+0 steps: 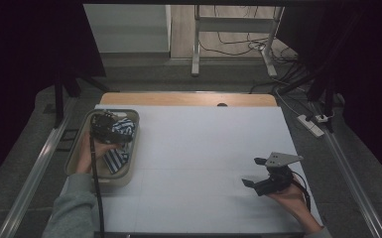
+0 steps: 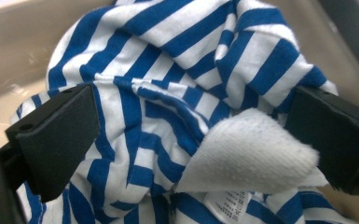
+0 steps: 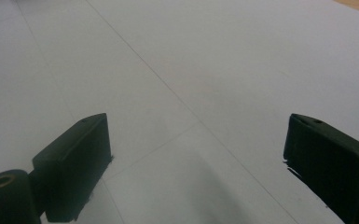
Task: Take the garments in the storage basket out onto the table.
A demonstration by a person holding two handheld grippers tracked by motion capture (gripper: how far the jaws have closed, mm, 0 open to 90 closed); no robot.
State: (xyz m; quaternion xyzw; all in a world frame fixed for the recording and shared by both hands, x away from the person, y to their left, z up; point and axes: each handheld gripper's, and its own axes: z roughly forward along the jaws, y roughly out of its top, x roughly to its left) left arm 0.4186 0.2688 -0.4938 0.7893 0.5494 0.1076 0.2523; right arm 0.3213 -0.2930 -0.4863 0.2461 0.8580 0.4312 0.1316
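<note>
Two grippers are at work: the left gripper reaches down into the beige bin at the table's left edge, its fingers spread wide on either side of the crumpled blue-and-white striped cloth lying inside, not yet pinching it. To grasp well, I judge it should sink further so both fingers bracket a thick fold, then close firmly before lifting. The right gripper hovers over bare table, fingers wide and empty.
</note>
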